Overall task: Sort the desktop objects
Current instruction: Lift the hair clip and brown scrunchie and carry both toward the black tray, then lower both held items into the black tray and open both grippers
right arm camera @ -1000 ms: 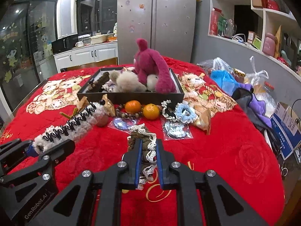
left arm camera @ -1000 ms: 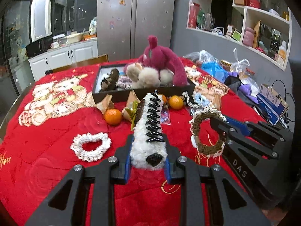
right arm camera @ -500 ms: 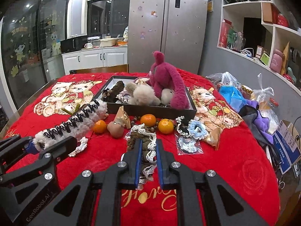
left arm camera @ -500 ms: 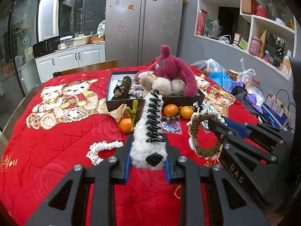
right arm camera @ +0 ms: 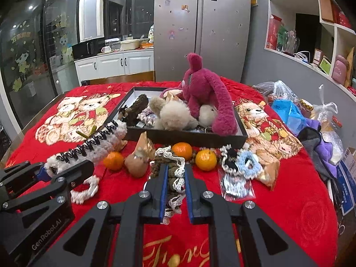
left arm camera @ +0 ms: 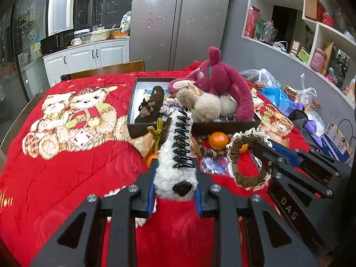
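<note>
My left gripper (left arm camera: 174,197) clamps the fluffy white hair clip (left arm camera: 175,155) at its near end — soft fleece, stiff comb, light. My right gripper (right arm camera: 174,191) pinches the limp brown lace-trimmed scrunchie (right arm camera: 171,169) — squashy. The black tray (right arm camera: 195,139) lies ahead of my fingertips.

A table draped in a red quilted cloth (right arm camera: 289,200), printed with teddy bears and gold lettering, carries a crowd of small goods. A shallow dark tray (right arm camera: 195,138) sits near the middle of it. Along the tray's near wall lie three mandarins (right arm camera: 205,159), a brown round fruit (right arm camera: 136,168), a black-and-white lace scrunchie (right arm camera: 230,159) touching a pale blue scrunchie (right arm camera: 248,164), and clear packets (right arm camera: 237,185). A white lace scrunchie (right arm camera: 85,190) lies nearer the left edge. Plastic bags (right arm camera: 287,109) and purple cloth (right arm camera: 322,153) crowd the right side.
</note>
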Available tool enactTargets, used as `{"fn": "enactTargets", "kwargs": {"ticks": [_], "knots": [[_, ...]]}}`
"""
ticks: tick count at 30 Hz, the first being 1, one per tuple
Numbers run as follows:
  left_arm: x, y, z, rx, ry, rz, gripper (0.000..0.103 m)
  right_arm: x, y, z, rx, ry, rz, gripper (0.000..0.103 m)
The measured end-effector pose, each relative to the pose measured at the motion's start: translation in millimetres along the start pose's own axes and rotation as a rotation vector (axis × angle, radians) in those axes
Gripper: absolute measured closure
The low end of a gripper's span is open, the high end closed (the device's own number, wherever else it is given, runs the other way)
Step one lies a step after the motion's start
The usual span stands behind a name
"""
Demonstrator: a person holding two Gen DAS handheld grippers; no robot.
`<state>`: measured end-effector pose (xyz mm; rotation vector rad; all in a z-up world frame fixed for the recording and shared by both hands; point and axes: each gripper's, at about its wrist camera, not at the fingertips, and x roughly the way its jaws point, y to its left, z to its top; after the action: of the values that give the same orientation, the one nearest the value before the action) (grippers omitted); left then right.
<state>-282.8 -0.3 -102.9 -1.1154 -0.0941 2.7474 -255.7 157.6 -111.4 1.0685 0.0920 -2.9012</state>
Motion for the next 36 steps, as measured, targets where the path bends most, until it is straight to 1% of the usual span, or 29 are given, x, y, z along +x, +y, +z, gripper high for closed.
{"fn": "enactTargets", "kwargs": {"ticks": [3,6,8,10,12,14,17,20,24,28,31,34,36], "knots": [[12.0,0.8,16.1,0.016,0.001,0.012,0.076,12.5,-2.5,14.5,-0.005,0.006,-0.009,0.089],[24.8,5.1,33.0,0.027,0.001,0.042,0.076,26.6,-7.3,32.7,0.003,0.032,0.038,0.089],[35.1,10.0,47.0,0.022,0.005,0.042,0.076,35.2,-10.2,47.2,-0.005,0.032,0.029,0.089],[45.6,14.8,60.9,0.024,0.013,0.041,0.076,43.5,-12.6,61.5,-0.002,0.034,0.046,0.089],[55.6,17.9,75.0,0.036,0.005,0.056,0.076,54.4,-13.5,75.6,-0.012,0.041,0.048,0.089],[66.9,19.9,86.1,0.045,0.002,0.071,0.076,66.5,-14.1,87.7,-0.018,0.047,0.046,0.089],[84.1,24.8,98.9,0.033,0.020,0.064,0.076,83.7,-13.7,101.9,-0.020,0.061,0.056,0.089],[102.3,25.2,110.8,0.049,0.024,0.075,0.076,102.3,-10.4,116.0,-0.031,0.072,0.059,0.089],[122.8,25.5,121.6,0.055,0.037,0.068,0.076,123.1,-6.4,130.3,-0.049,0.077,0.053,0.089],[137.4,25.1,127.6,0.067,0.028,0.064,0.076,145.7,-2.7,146.7,-0.066,0.081,0.046,0.089],[145.1,25.9,127.5,0.077,0.027,0.056,0.076,159.5,-2.7,157.7,-0.070,0.079,0.042,0.089],[155.6,27.5,126.2,0.076,0.055,0.040,0.076,172.6,-4.4,164.2,-0.063,0.083,0.042,0.089],[159.6,29.1,125.0,0.075,0.057,0.042,0.076,180.8,-6.1,165.1,-0.048,0.090,0.050,0.089]]}}
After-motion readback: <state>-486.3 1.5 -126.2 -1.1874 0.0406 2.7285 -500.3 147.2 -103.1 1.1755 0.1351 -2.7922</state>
